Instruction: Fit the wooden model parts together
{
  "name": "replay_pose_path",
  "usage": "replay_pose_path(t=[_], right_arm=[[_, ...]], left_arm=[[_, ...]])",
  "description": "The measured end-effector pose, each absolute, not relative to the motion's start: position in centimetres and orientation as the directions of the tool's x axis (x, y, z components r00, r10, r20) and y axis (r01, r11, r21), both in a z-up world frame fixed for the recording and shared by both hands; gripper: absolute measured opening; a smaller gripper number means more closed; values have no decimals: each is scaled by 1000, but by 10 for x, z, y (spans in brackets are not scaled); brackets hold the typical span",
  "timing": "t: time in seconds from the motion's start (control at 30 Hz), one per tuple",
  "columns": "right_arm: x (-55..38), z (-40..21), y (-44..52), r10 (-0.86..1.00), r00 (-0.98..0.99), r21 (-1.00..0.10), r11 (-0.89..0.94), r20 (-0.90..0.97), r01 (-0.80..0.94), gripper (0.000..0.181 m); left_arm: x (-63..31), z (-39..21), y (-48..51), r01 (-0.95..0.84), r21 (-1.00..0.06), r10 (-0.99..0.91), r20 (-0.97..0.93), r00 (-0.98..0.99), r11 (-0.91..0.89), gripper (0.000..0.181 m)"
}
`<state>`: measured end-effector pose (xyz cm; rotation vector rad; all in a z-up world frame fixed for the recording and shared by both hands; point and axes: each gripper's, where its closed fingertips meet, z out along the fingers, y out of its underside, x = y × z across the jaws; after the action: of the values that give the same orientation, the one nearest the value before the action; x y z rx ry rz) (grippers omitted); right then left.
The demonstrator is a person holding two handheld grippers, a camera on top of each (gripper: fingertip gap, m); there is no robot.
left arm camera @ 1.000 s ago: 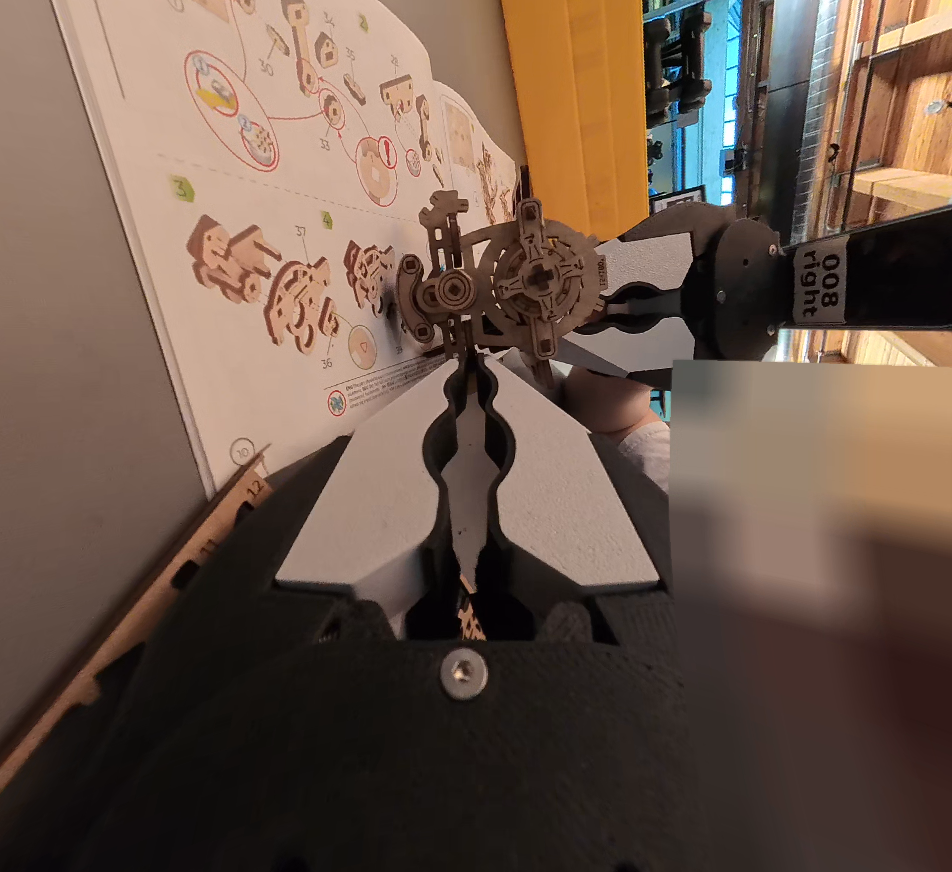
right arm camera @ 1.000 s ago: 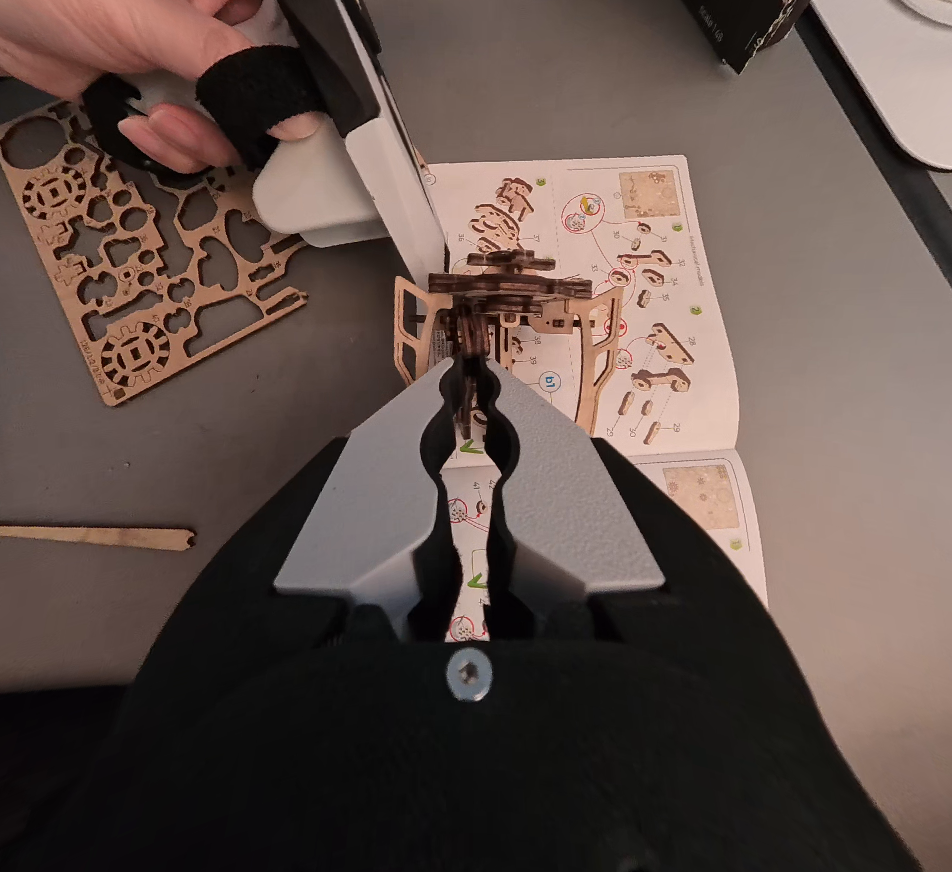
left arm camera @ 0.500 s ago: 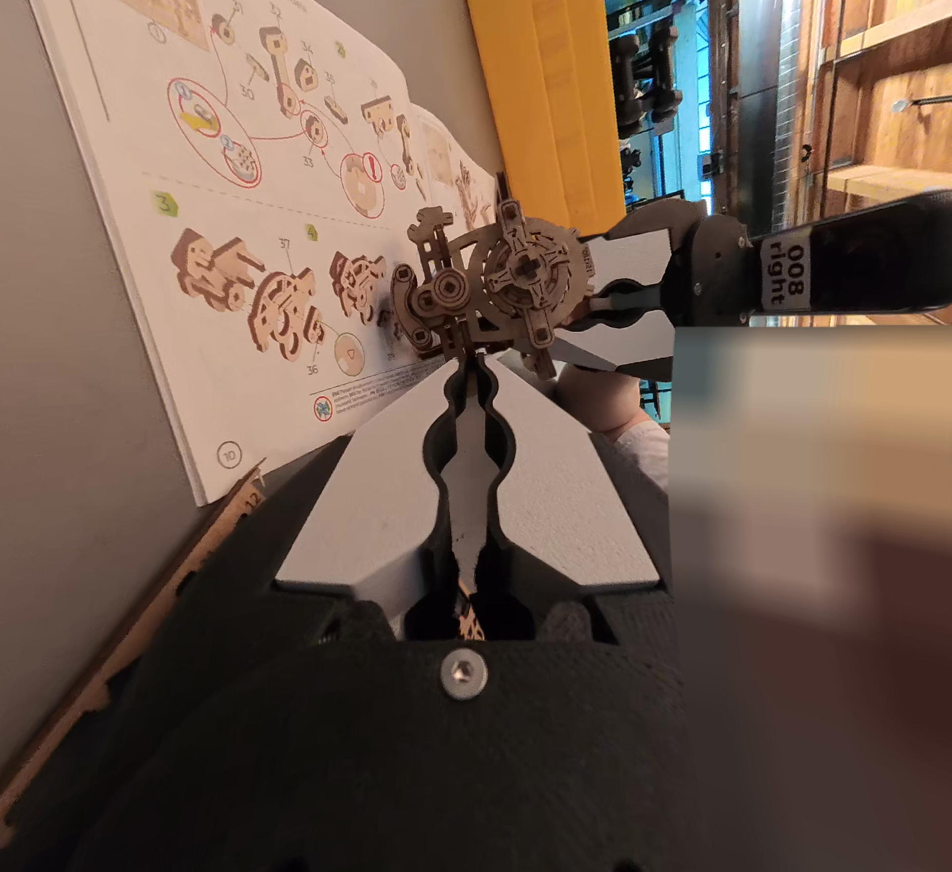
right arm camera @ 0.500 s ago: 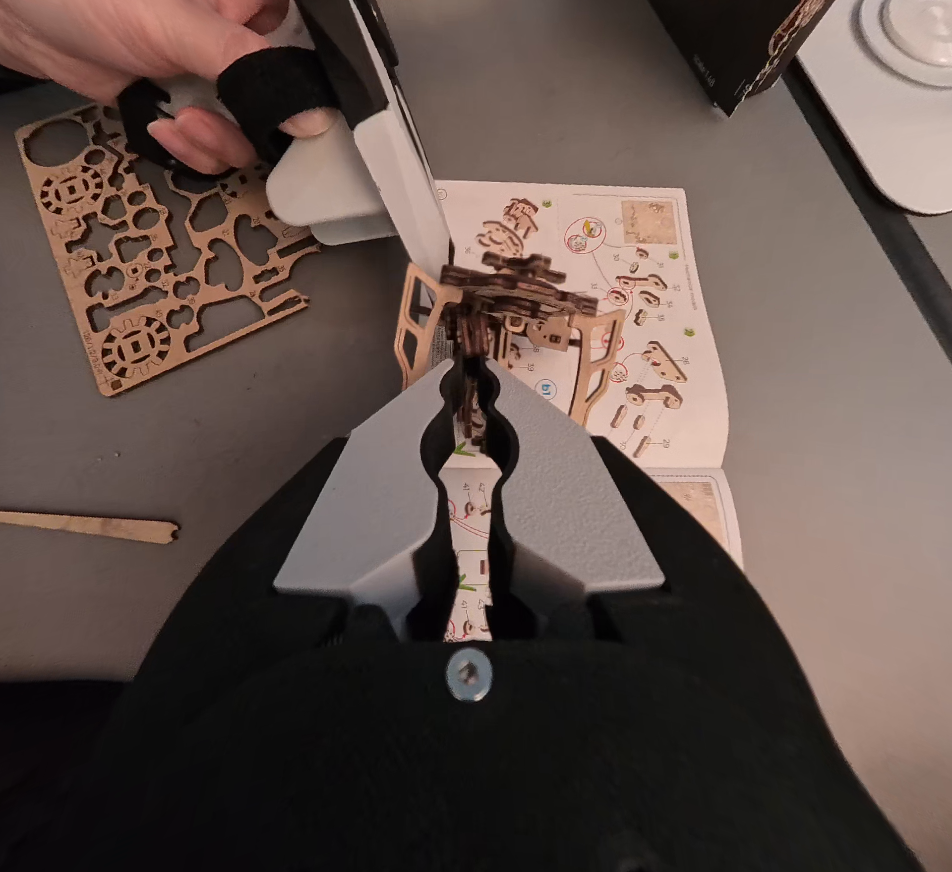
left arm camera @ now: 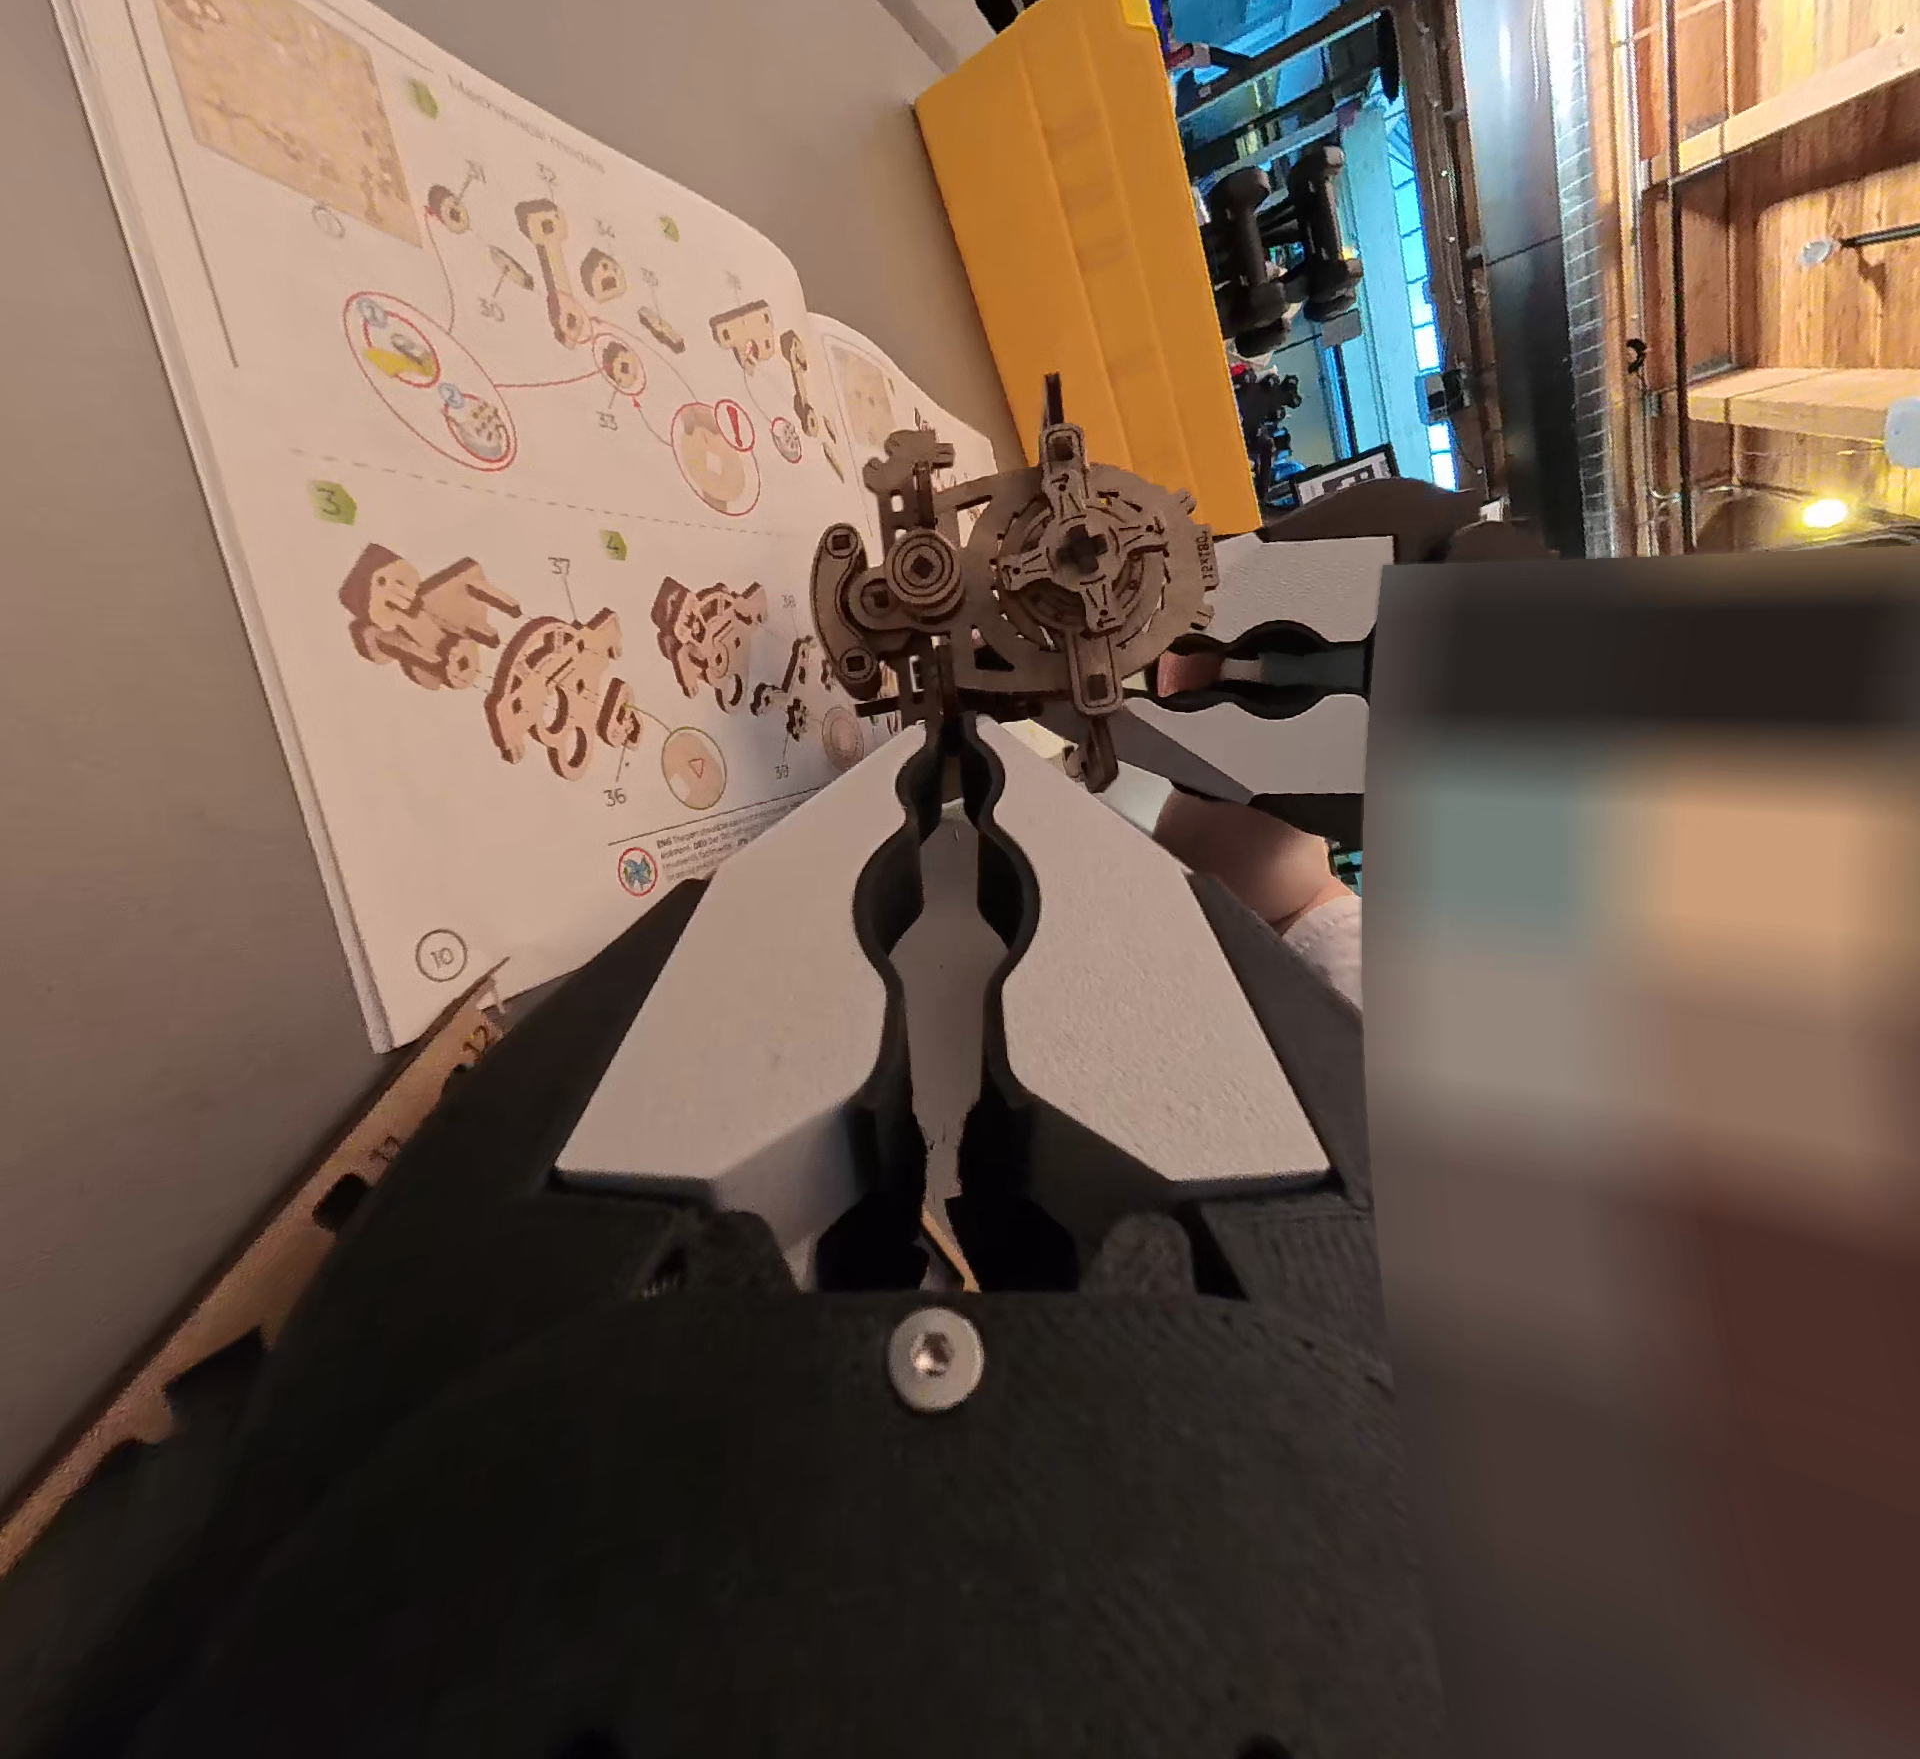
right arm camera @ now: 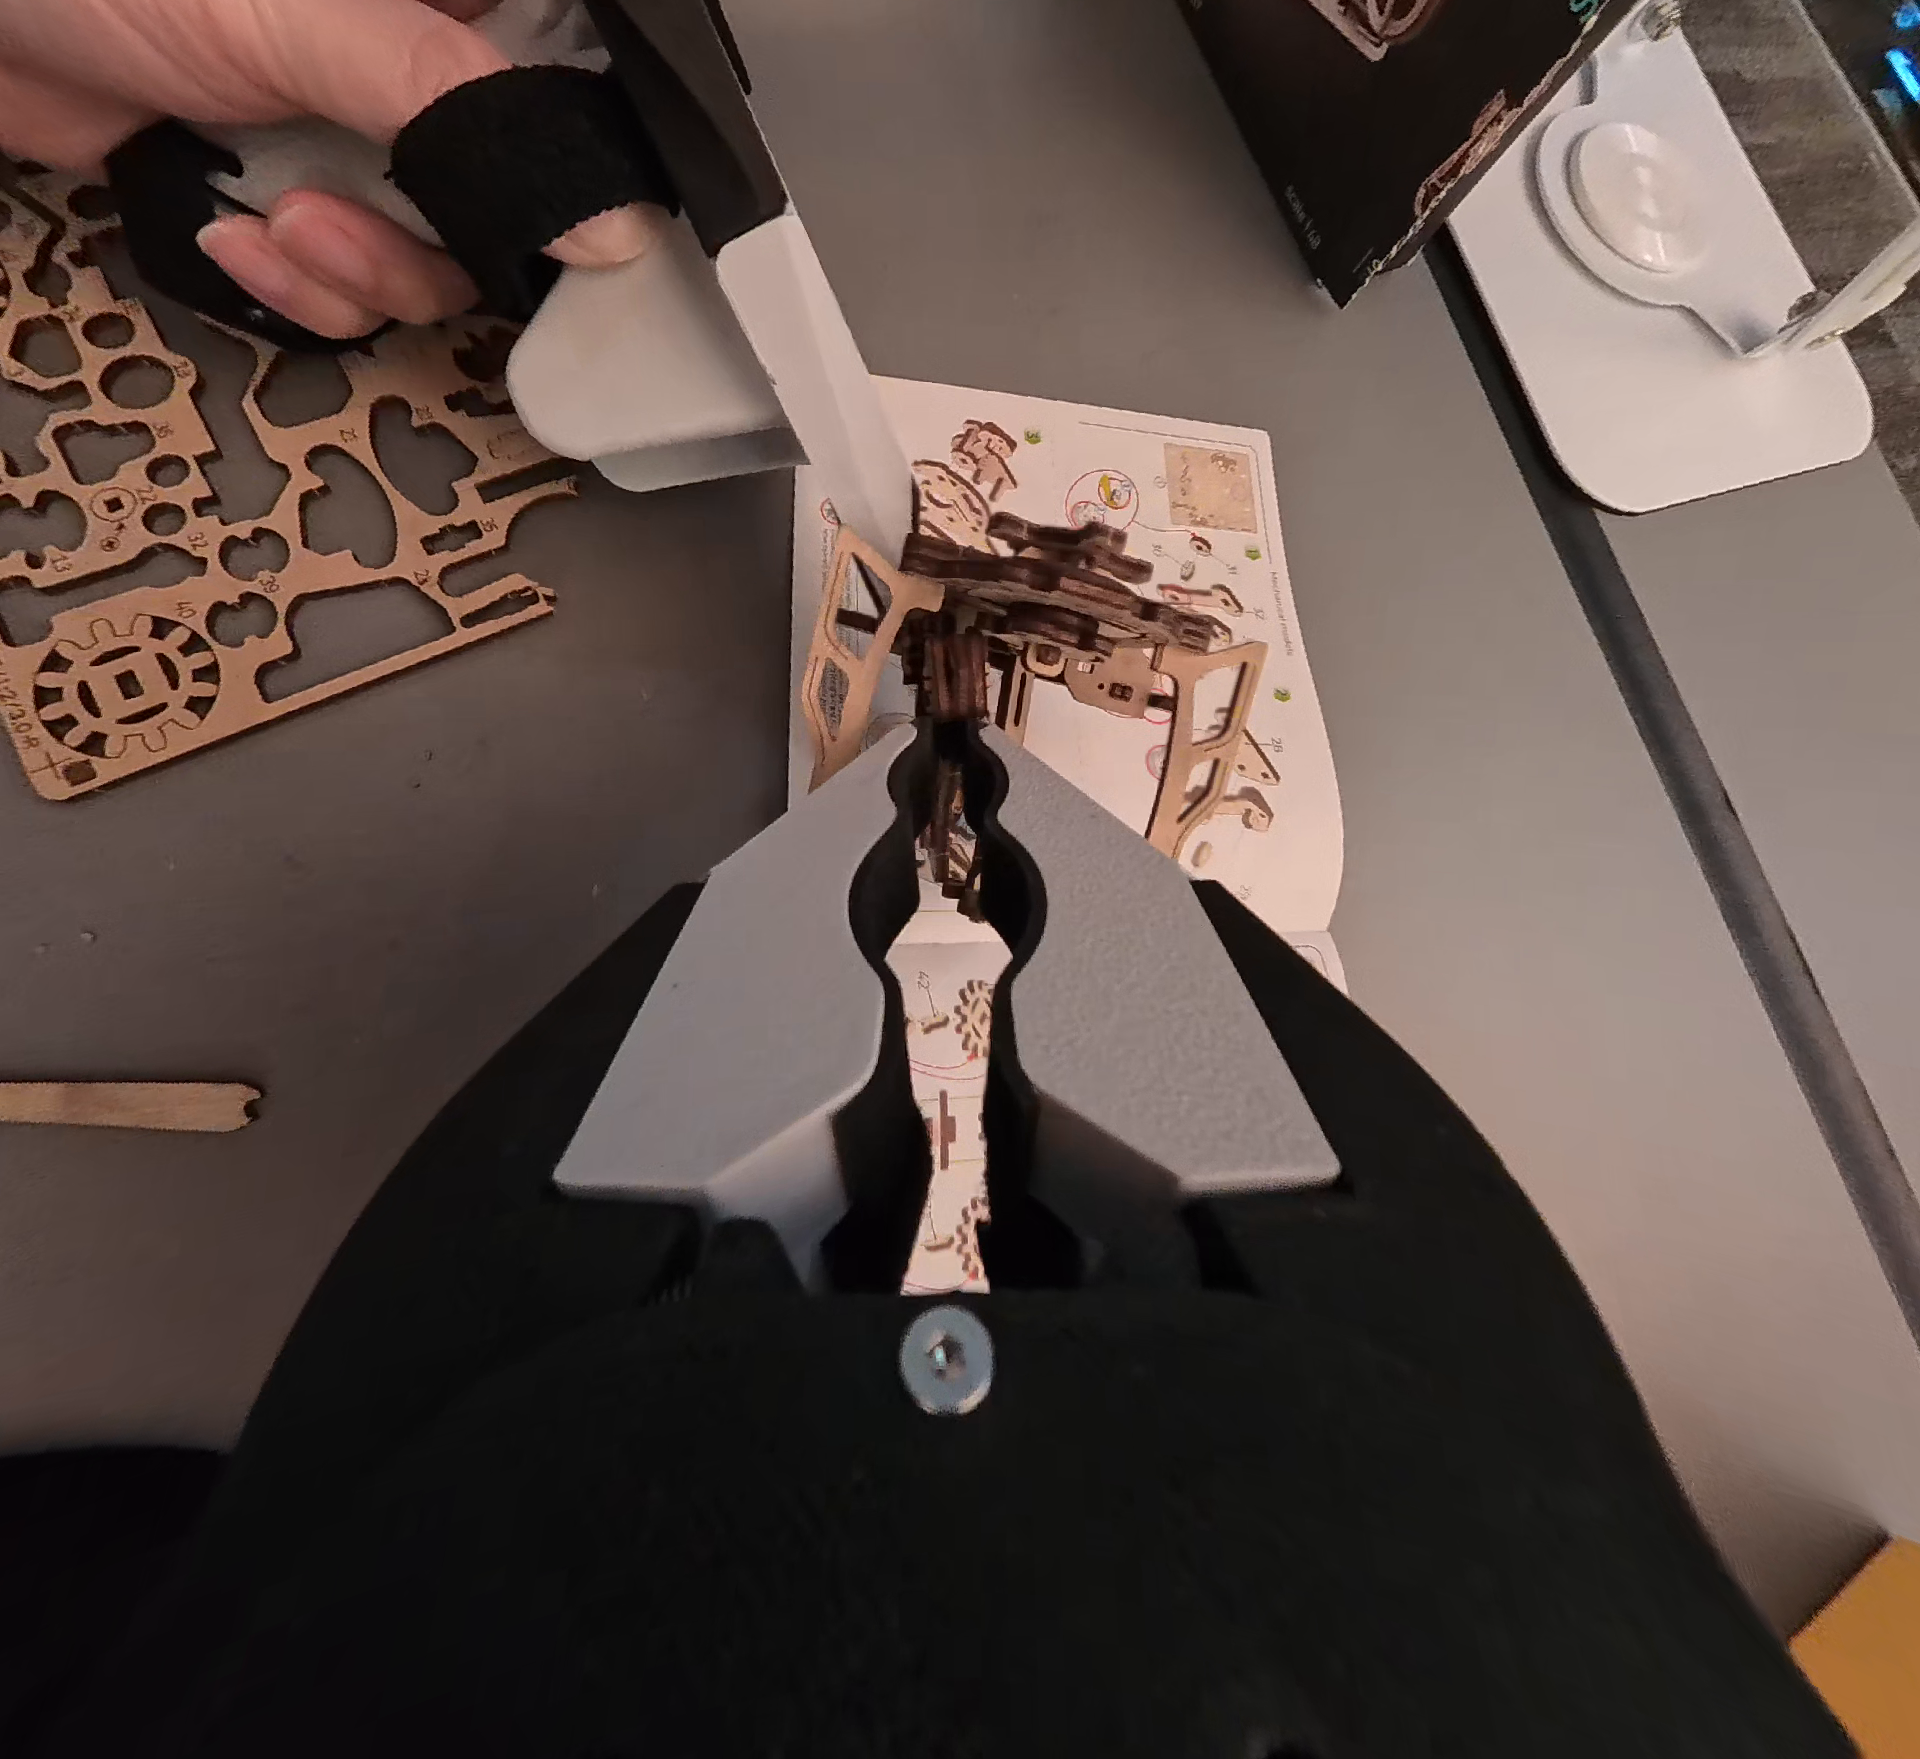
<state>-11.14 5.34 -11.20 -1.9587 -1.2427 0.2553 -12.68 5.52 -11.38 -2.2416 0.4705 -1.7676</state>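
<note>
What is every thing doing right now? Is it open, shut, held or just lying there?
Left hand-held gripper: shut on the wooden model.
Right hand-held gripper: shut on the wooden model.
Wooden model: partly built, held up over the table by both.
Instruction booklet: open, flat on the table.
Wooden parts sheet: flat, many pieces punched out.
Wooden stick: lying loose.
Dark box: standing; can't tell if opened.

Wooden model assembly (left arm camera: 1023, 603) (right arm camera: 1039, 629): dark-stained gear wheel, cross hub, small cam, pale side frames. Held above open instruction booklet (right arm camera: 1174, 566), tilted.
</note>
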Motion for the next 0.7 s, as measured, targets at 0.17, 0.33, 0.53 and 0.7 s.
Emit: replay_pose_path(t=[0.17, 0.33, 0.53, 0.7], right_arm=[[-109, -116, 54, 836, 485, -678, -202, 256, 707, 3], [-106, -123, 57, 839, 481, -670, -206, 254, 713, 4], [-103, -123, 61, 836, 492, -680, -216, 242, 701, 14], [-109, -119, 57, 862, 460, -703, -193, 211, 685, 25]], left_arm=[[-126, -115, 56, -83, -397, -405, 886, 227, -914, 0], [-126, -117, 57, -80, -387, -395, 891, 225, -919, 0], [-126, -118, 56, -85, -392, -401, 888, 226, -916, 0], [-125, -119, 55, -99, -399, -411, 882, 229, -912, 0]])
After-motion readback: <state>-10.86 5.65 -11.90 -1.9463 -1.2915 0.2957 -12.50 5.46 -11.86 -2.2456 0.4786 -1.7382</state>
